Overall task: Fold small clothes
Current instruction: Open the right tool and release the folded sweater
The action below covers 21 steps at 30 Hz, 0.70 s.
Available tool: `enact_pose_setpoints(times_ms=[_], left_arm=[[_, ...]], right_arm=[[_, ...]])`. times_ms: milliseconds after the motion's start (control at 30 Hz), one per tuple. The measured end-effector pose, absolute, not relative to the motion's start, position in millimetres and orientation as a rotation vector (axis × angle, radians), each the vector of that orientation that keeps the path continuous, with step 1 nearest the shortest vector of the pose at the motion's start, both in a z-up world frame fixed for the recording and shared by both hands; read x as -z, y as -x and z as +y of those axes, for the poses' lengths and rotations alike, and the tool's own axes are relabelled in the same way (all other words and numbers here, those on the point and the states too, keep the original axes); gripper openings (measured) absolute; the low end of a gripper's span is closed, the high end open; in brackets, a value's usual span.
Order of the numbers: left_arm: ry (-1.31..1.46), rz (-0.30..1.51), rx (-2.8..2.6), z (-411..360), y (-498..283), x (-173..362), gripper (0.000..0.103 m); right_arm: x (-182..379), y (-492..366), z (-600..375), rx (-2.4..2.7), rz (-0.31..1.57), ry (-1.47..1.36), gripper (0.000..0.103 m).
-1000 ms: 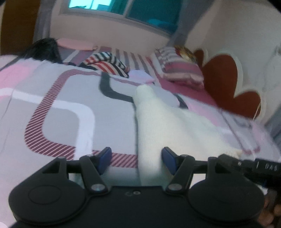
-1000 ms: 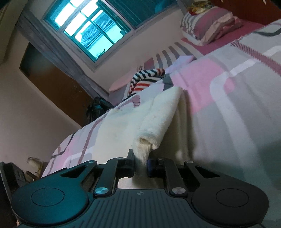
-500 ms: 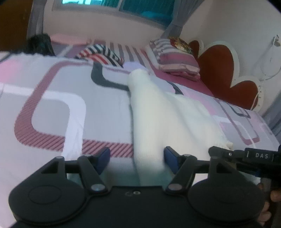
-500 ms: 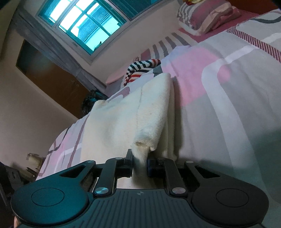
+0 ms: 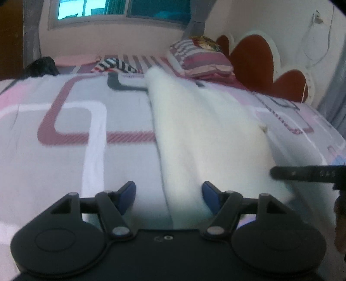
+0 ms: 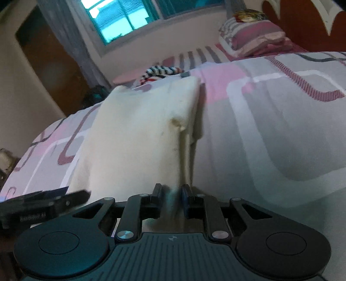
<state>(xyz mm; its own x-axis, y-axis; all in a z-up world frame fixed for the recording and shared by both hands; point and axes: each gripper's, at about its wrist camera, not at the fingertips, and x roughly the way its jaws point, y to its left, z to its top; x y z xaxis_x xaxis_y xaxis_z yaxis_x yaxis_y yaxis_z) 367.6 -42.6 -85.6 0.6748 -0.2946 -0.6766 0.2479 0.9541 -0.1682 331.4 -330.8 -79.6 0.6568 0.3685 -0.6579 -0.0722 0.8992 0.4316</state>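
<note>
A cream knit garment lies lengthwise on the patterned bedspread. It also shows in the right wrist view, folded along its right side. My left gripper is open, its blue pads either side of the garment's near left edge. My right gripper has its jaws slightly apart around the garment's near right edge; a blurred strip of cloth sits between them. The right gripper's body shows in the left wrist view at the right edge.
A striped red, white and black garment lies at the far side of the bed. Pink striped pillows sit by the red headboard. A dark bag is at the far left. A window and wooden door are behind.
The right gripper has lowered the folded edge flat onto the garment and its jaws have parted. The left gripper stayed open and drew back a little.
</note>
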Motion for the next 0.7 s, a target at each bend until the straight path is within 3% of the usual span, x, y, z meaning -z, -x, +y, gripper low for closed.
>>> enact_pose_setpoints(times_ms=[200,367,433,500,600,700], left_arm=[[0.128,0.646,0.232,-27,-452,46,0.064],[0.171,0.789,0.198,-39,-519,70,0.066],[0.205,0.797,0.201,-37,-521,82,0.07],[0.211,0.799,0.192,-34,-521,81,0.069],[0.169,0.772,0.195,-36,-510,67,0.065],[0.149,0.736,0.232,-42,-487,57,0.067]], right_arm=[[36,-377,-334,-0.247,0.621,-0.31,0.017],[59,-453,-329,-0.247,0.715,-0.341,0.017],[85,-472,-329,-0.227,0.815,-0.325,0.017],[91,-472,-339,-0.229,0.804,-0.361,0.025],[80,-464,-344,-0.222,0.785,-0.361,0.024],[65,-444,-340,-0.258,0.715,-0.352,0.024]])
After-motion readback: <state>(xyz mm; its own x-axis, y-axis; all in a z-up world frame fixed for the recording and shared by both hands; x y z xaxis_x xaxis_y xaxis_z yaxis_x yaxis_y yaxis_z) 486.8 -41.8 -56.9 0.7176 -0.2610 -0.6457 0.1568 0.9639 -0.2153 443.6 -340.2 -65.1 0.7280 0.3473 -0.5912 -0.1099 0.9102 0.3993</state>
